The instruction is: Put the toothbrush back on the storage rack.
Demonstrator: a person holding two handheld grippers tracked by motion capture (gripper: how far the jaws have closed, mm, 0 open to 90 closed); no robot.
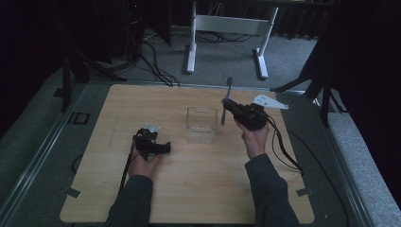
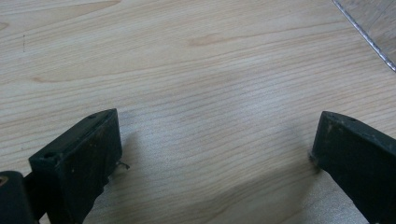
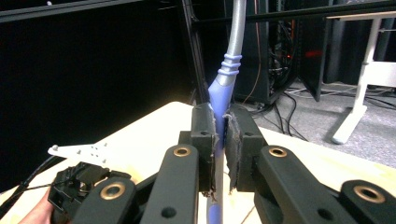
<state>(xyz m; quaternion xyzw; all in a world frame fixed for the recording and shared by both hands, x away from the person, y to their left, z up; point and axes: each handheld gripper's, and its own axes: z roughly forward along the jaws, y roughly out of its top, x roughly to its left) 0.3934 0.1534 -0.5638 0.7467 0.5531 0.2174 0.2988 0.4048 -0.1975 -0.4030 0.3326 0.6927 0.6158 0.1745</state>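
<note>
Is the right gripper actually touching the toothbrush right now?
Touching. In the right gripper view, the right gripper has its jaws clamped on the toothbrush handle, pads pressed against both sides.

On the tabletop (image 1: 189,189) a container (image 1: 201,124) stands near the middle, slightly toward the far edge. The left gripper (image 1: 152,143) rests on the tabletop to the left of the container and nearer the person, its jaws spread apart with bare tabletop between them. The right gripper (image 1: 228,107) is held just right of the container, above the tabletop, a toothbrush (image 1: 227,99) upright between its jaws. A desk frame (image 1: 227,28) stands on the floor beyond the far edge.
</note>
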